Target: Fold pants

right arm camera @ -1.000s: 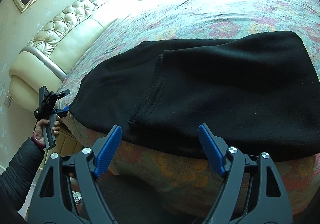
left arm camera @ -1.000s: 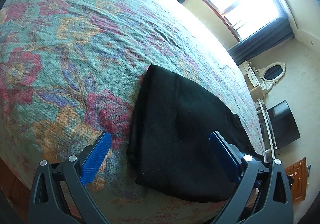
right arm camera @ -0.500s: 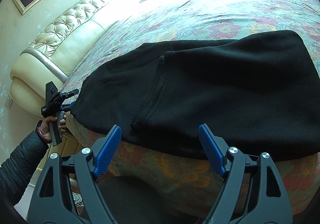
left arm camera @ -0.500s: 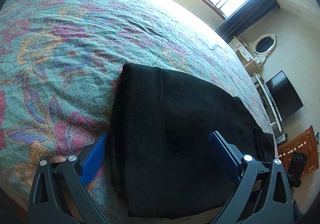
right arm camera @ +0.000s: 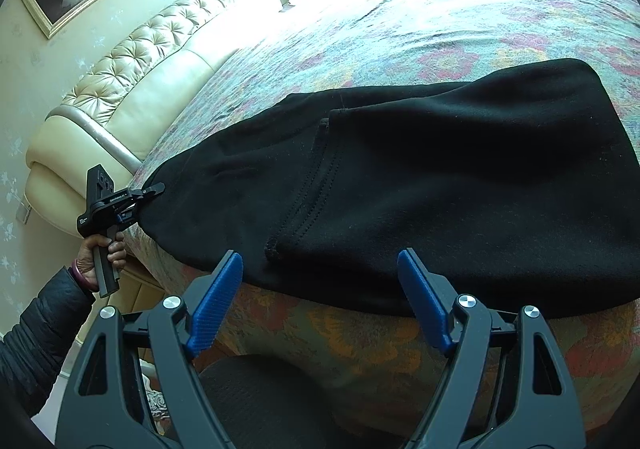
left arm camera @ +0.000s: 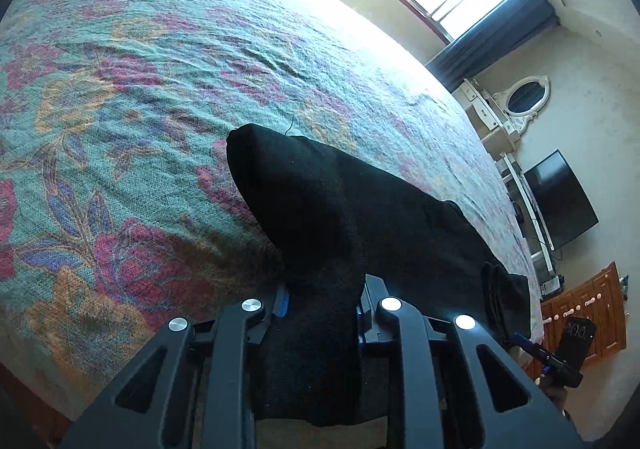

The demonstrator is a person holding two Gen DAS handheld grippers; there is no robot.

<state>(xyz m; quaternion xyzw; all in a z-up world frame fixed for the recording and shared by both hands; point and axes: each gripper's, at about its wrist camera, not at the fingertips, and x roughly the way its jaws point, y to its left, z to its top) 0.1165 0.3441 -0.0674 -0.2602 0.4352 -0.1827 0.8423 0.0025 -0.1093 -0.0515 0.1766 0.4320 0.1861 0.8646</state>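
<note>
now pants (left arm camera: 320, 233) between left jaws

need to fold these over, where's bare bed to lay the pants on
Bare bedspread stretches from the black pants to the headboard and the window side. The near edge is crowded: left tongs grip the cloth, right tongs hover open.

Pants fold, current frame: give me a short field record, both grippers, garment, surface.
left gripper: shut on the pants, end of the fabric bunched between its jaws
right gripper: open, empty, apart from the near edge of the cloth
pants: black, partly folded, lying at the bed's edge
bedspread: floral, under the garment
</note>
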